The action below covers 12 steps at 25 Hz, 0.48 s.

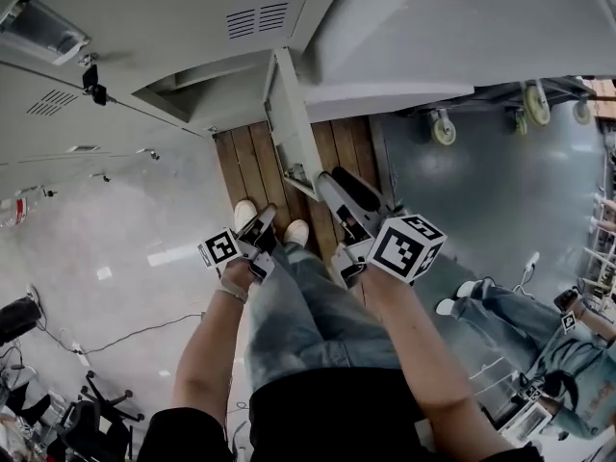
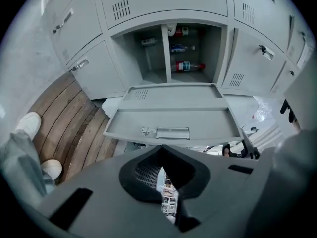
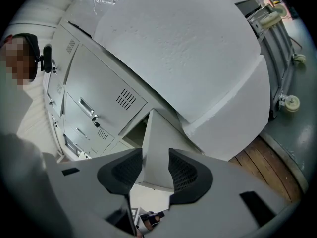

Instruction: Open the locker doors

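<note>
A bank of grey lockers [image 1: 144,27] fills the top of the head view, and one locker door [image 1: 289,128] stands swung out. My right gripper [image 1: 327,179] is at that door's free edge. In the right gripper view the door edge [image 3: 154,143] fills the gap and both pads lie against it, so my right gripper [image 3: 156,165] is shut on it. My left gripper [image 1: 265,219] hangs lower, apart from the door, with nothing in it. In the left gripper view my left gripper [image 2: 161,151] has its jaws together. Beyond it are the open door [image 2: 173,115] and the compartment with bottles [image 2: 185,66].
Closed locker doors [image 2: 252,63] with handles flank the open one. A big white panel [image 3: 188,48] leans over the lockers at the right. Wooden boards [image 1: 245,162] lie below the lockers, with my shoes [image 1: 244,212] on them. A wheeled cart [image 1: 443,128], a seated person [image 1: 510,320] and cables [image 1: 125,335] are around.
</note>
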Tool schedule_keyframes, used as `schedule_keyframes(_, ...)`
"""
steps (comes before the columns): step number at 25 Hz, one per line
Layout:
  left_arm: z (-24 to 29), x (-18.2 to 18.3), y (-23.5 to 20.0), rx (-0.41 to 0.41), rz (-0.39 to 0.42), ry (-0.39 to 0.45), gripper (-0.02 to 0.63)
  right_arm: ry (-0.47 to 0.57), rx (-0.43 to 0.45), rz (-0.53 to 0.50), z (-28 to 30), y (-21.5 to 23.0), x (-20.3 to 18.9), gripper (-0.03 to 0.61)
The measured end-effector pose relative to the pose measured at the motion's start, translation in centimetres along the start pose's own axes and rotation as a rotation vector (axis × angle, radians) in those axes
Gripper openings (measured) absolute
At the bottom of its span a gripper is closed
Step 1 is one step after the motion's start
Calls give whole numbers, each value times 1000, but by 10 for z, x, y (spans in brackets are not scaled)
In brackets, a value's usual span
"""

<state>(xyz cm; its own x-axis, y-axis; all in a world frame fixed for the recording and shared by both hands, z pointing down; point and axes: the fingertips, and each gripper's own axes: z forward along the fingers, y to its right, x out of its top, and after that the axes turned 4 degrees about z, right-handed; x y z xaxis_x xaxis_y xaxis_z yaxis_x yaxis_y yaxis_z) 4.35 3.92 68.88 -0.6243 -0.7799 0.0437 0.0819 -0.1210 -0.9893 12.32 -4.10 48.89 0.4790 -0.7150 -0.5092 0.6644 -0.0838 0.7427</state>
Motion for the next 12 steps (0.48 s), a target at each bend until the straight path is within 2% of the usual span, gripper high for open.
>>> schedule_keyframes(3, -10, 7, 5, 32, 67, -12, 18, 8, -13, 4, -2, 3, 2, 189)
schedule_keyframes(7, -18, 13, 37, 17, 112, -9, 18, 12, -20, 11, -8, 4, 4, 175)
schedule_keyframes(8, -20, 14, 48, 9, 116, -8, 18, 17, -18, 11, -10, 2, 6, 173)
schedule_keyframes(11, -27, 22, 82, -10, 62, 32, 18, 43, -4, 1, -16, -8, 12, 161)
schedule_keyframes(12, -31, 29, 91, -10, 75, 48, 18, 50, 1, -6, -17, -13, 14, 152)
